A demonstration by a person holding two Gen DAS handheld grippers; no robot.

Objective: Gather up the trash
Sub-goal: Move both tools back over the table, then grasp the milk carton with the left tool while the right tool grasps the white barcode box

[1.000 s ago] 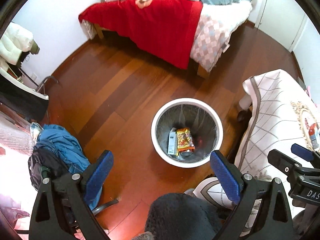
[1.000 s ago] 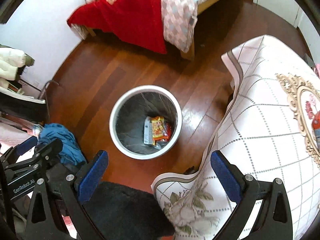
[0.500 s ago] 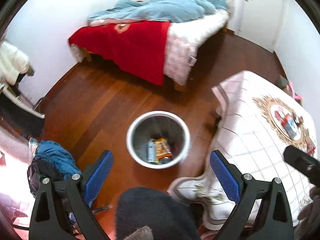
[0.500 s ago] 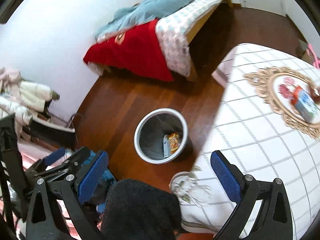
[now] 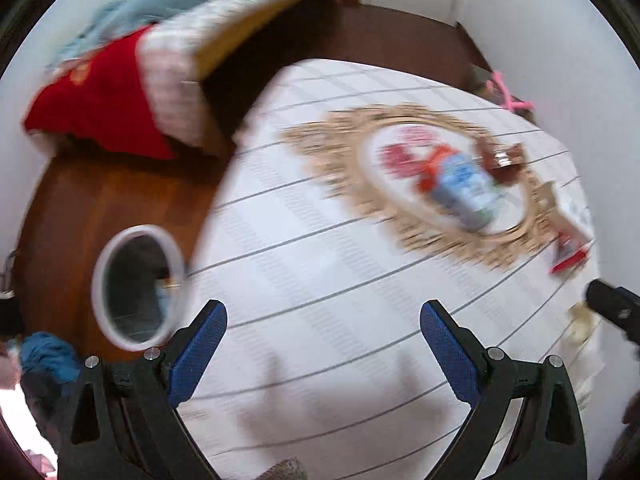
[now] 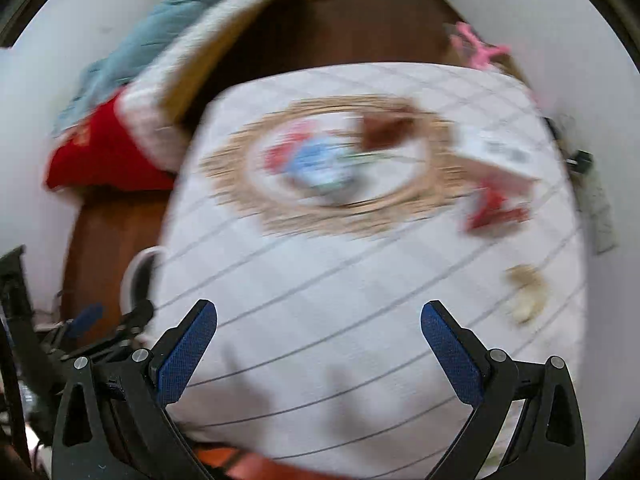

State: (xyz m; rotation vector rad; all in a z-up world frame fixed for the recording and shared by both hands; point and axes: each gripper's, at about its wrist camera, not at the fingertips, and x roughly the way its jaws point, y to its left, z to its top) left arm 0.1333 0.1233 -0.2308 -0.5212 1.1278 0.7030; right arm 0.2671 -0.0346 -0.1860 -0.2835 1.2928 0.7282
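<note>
Both views are motion-blurred. My left gripper is open and empty above a table with a white checked cloth. A blue-white can with a red top lies in the cloth's gold oval, a brown wrapper behind it, a red-white wrapper to its right. The white trash bin stands on the floor at left. My right gripper is open and empty over the same table; the can, brown wrapper, red-white wrapper and a beige scrap lie ahead.
A bed with a red blanket and blue quilt stands at the back left across the wooden floor. Blue clothes lie near the bin. A pink item sits behind the table. The other gripper shows at the right edge.
Both grippers have swung up and to the right, from over the trash bin on the floor to over the table. The bin has slid to the left of both views. Both stay open.
</note>
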